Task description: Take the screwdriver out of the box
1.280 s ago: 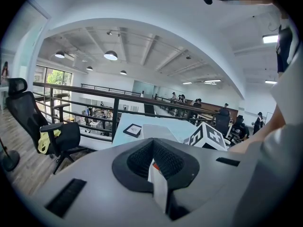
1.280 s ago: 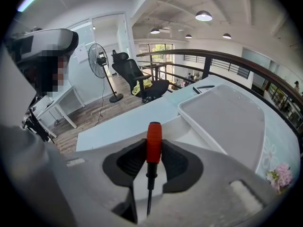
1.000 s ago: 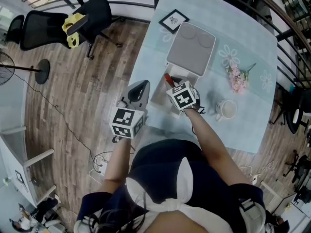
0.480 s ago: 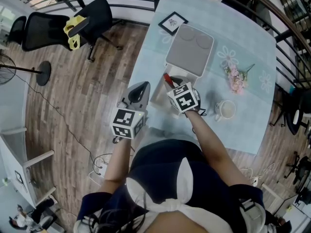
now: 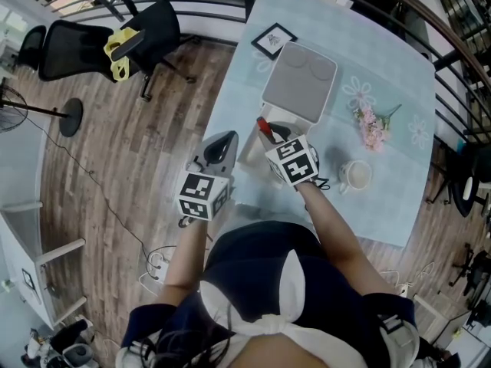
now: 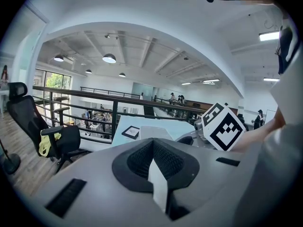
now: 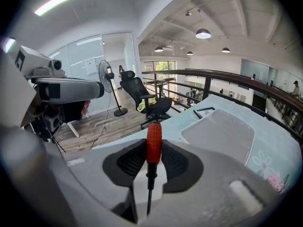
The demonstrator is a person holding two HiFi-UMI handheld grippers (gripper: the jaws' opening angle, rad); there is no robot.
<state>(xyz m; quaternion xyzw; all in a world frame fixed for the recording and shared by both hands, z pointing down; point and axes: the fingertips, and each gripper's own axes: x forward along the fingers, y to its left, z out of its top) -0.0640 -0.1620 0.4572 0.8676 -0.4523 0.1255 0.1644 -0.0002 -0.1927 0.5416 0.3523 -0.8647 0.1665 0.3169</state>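
Observation:
A screwdriver with a red handle (image 7: 153, 143) and a black shaft stands upright between the jaws of my right gripper (image 7: 150, 171), which is shut on it. From the head view the red handle (image 5: 264, 126) pokes out above the open white box (image 5: 252, 150), just beyond the right gripper (image 5: 275, 138) and its marker cube. The box's grey lid (image 5: 300, 79) lies tipped back on the table. My left gripper (image 5: 227, 138) hovers at the table's left edge beside the box. Its jaws (image 6: 154, 162) are shut with nothing in them.
On the pale blue table (image 5: 383, 205) stand a white mug (image 5: 357, 173), a sprig of pink flowers (image 5: 374, 123) and a small framed picture (image 5: 275, 40). A black office chair (image 5: 92, 44) and a fan stand (image 5: 67, 115) are on the wood floor to the left. A dark railing runs behind the table.
My right gripper has risen a little with the screwdriver in it, so the red handle stands higher over the box. The left gripper has stayed put.

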